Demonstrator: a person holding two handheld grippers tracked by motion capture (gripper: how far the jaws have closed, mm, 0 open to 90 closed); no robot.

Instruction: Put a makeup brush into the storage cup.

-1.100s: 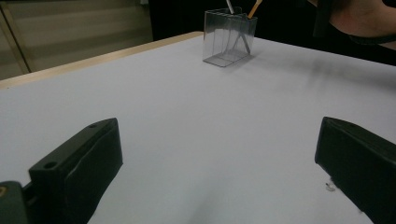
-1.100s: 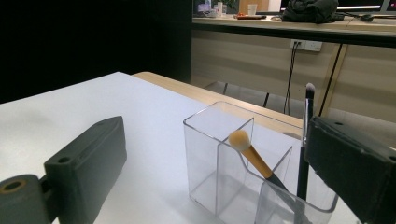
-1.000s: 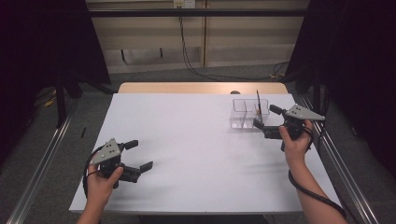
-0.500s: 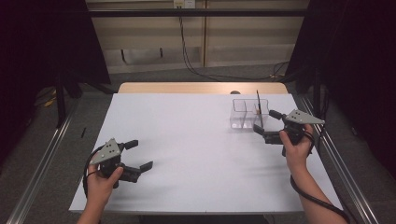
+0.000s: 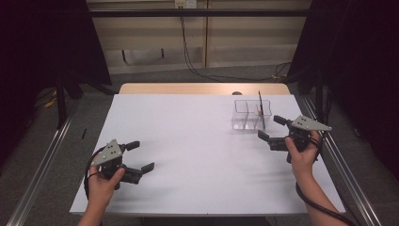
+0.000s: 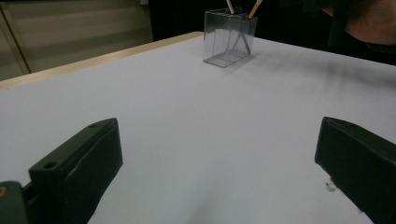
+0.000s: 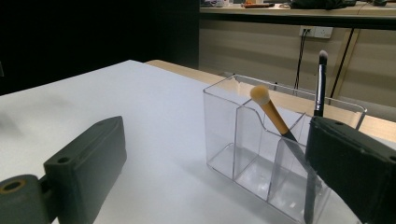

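From the high view, my right gripper (image 5: 272,131) hangs just beside the clear organizer (image 5: 251,114) at the far right of the white worktop (image 5: 197,141), jaws spread and holding nothing. My left gripper (image 5: 141,156) sits well apart, near the front left corner, jaws also spread and empty. The organizer is split into compartments; a thin dark brush (image 5: 260,106) stands upright in it, and something orange shows low beside it.

In the left gripper view, my two black jaws stand wide apart over bare worktop. Far off I see the organizer (image 6: 229,36) with two handles poking out of its top, one pale and one orange.

In the right gripper view, my jaws are spread with the organizer (image 7: 261,149) between and beyond them. An orange-handled brush (image 7: 271,112) leans tilted in a middle compartment, its pale tip up. A black brush (image 7: 320,84) stands nearly upright at the right side; I cannot tell which compartment holds it, since my right jaw covers its base. The nearest compartment looks empty.

The risk, as I judge it: the organizer is light and clear, so a jaw catching its wall could shove or tip it. Closing on a leaning brush off-centre could lever it against the divider and spill both.
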